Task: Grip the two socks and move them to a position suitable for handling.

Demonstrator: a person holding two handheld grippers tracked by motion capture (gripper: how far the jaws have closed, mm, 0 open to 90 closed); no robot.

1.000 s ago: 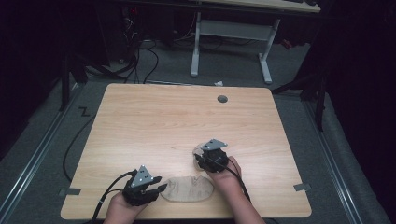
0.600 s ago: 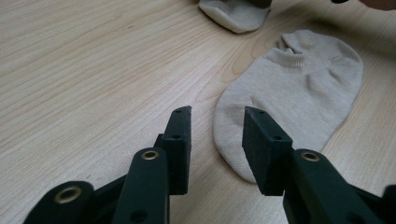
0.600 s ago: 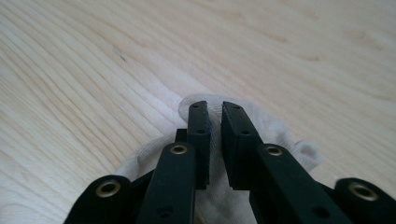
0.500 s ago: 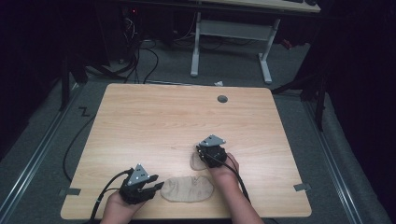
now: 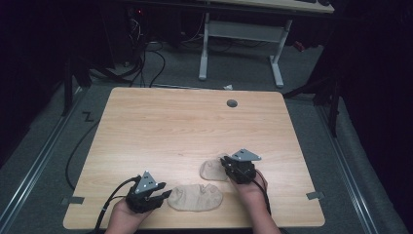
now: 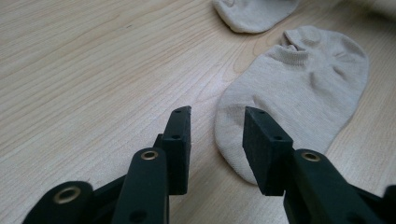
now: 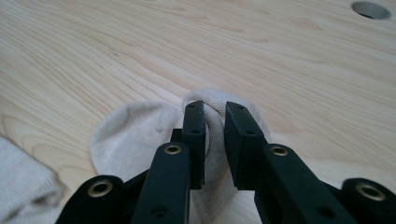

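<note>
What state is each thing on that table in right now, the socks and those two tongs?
Near sock: flat on the table, untouched.
Far sock: bunched, a fold pinched between the right tongs.
Left tongs: open, at the near sock's edge, holding nothing.
Right tongs: shut on the far sock.

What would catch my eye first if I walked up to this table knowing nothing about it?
Probably the two beige socks near the front edge of the wooden table. The right gripper is pinching a fold of the farther sock, bunching the cloth up between its jaws. The left gripper is open beside the nearer sock, which lies flat, with one jaw over its edge.
</note>
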